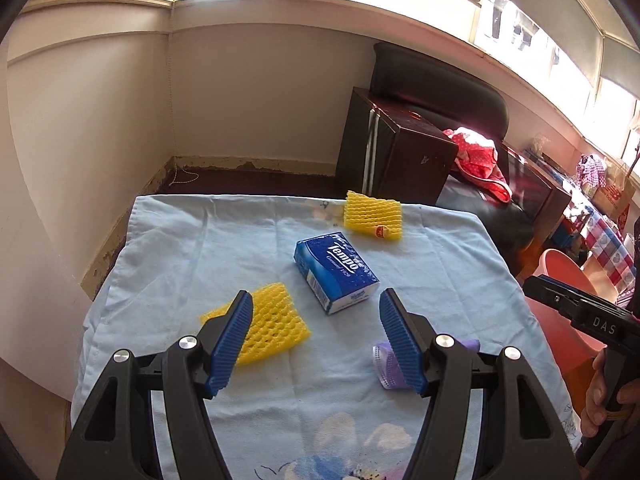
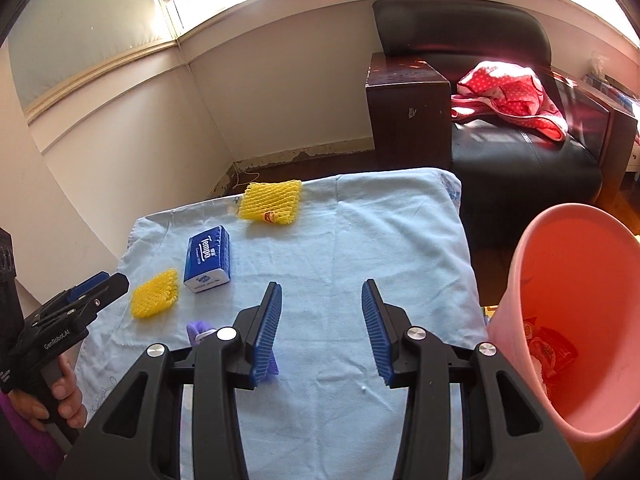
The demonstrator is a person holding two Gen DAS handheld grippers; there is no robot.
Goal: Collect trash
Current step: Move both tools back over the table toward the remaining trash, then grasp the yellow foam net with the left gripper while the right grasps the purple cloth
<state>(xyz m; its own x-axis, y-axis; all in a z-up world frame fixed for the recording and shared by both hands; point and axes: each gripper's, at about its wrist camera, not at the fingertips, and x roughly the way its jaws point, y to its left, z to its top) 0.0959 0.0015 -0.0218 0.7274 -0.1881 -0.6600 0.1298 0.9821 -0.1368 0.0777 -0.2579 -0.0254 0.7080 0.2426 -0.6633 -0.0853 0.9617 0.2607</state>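
The left gripper (image 1: 316, 336) hangs over the blue cloth (image 1: 200, 248) with its jaws spread and nothing between them; the right gripper (image 2: 322, 320) is likewise parted and empty. Nearest the left fingers lies a yellow foam fruit net (image 1: 276, 324), just left of the gap, long axis running diagonally; a purple wrapper (image 1: 384, 364) sits by the right-hand finger; the Tempo tissue pack (image 1: 336, 270) lies ahead, a second foam net (image 1: 372, 214) at the far edge. The pink bin (image 2: 568, 320), already holding wrappers, stands at the right gripper's side, so the left is likelier to pick.
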